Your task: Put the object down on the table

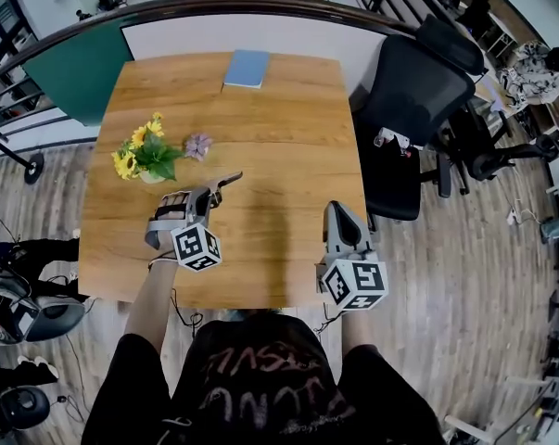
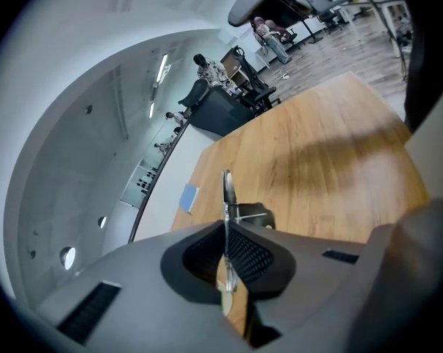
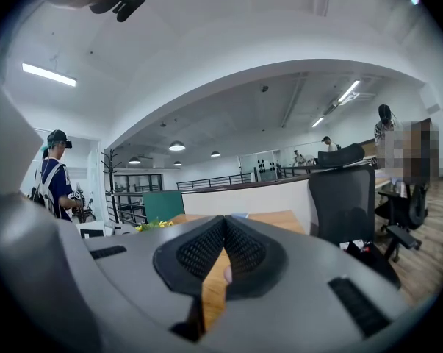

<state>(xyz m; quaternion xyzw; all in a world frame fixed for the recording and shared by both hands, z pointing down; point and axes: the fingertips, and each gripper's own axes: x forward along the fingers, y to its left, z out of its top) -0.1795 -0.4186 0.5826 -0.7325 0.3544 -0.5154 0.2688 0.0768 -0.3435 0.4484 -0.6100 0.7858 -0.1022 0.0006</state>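
A thin grey metal object (image 1: 229,180) sticks out of my left gripper (image 1: 212,191), which is shut on it above the middle left of the wooden table (image 1: 288,137). In the left gripper view the object (image 2: 226,190) stands edge-on between the pressed pads, and a dark part of it juts to the right past the left gripper's (image 2: 225,223) tips. What kind of object it is I cannot tell. My right gripper (image 1: 339,213) hangs over the table's near right part, shut with nothing in it; the right gripper's (image 3: 222,223) pads meet at the tip.
A small pot of yellow flowers (image 1: 147,156) and a purple flower (image 1: 197,145) sit just left of and beyond the left gripper. A blue notebook (image 1: 247,68) lies at the far edge. A black office chair (image 1: 418,100) stands right of the table.
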